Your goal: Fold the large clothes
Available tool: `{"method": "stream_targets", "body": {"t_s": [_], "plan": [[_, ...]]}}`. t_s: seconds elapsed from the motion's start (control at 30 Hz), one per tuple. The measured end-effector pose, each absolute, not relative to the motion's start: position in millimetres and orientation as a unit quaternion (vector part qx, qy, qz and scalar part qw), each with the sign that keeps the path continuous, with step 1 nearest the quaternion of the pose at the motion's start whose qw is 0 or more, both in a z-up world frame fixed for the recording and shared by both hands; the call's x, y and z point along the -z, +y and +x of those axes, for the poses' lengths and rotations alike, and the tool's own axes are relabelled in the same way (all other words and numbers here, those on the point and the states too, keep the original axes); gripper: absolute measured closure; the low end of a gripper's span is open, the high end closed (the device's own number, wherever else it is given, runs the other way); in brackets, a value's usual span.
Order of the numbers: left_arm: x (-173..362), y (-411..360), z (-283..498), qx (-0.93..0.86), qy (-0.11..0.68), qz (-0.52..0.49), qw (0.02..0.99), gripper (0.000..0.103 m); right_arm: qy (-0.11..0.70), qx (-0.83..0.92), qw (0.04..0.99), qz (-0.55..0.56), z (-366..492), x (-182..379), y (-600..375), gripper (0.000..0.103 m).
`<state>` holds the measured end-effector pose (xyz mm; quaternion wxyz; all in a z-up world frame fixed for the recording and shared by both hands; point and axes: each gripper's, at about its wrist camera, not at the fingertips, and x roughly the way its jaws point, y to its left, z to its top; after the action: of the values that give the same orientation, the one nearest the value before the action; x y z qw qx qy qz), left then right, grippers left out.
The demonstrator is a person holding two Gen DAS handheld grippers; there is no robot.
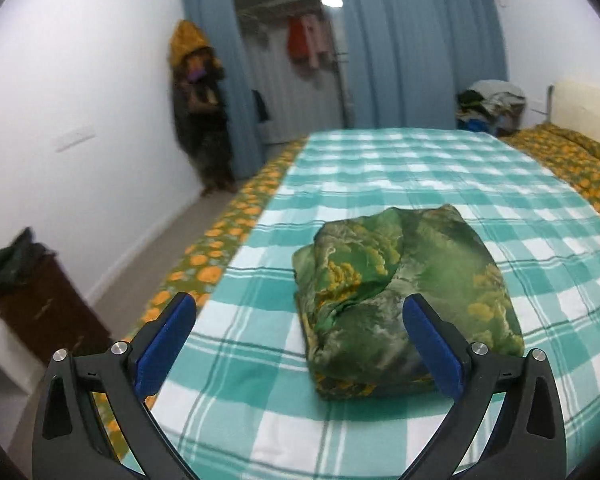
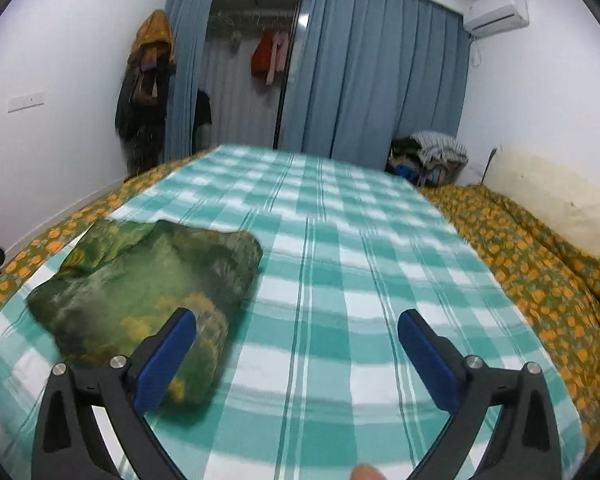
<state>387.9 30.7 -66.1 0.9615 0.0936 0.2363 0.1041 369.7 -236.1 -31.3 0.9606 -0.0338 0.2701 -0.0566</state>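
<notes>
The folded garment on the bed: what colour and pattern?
Green with yellow floral patches; clearest in the left wrist view.

Open checked sheet (image 2: 380,280) right of the folded green garment (image 1: 400,300), the lone obstacle.

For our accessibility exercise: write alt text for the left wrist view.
A folded green patterned garment lies on a teal checked bedspread, just beyond the left gripper, whose blue-padded jaws stand open and empty. Blue curtains hang behind the bed.
</notes>
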Motion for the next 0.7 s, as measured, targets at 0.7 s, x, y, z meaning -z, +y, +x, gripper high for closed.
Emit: {"method": "stream_targets", "body": {"t_s": [0.7], "plan": [[54.9,-33.0,322.1,-0.057,0.307,0.085,0.946,0.0,0.288,0.045,0.955,-0.046,280.5,17.9,-217.4,0.0]]}}
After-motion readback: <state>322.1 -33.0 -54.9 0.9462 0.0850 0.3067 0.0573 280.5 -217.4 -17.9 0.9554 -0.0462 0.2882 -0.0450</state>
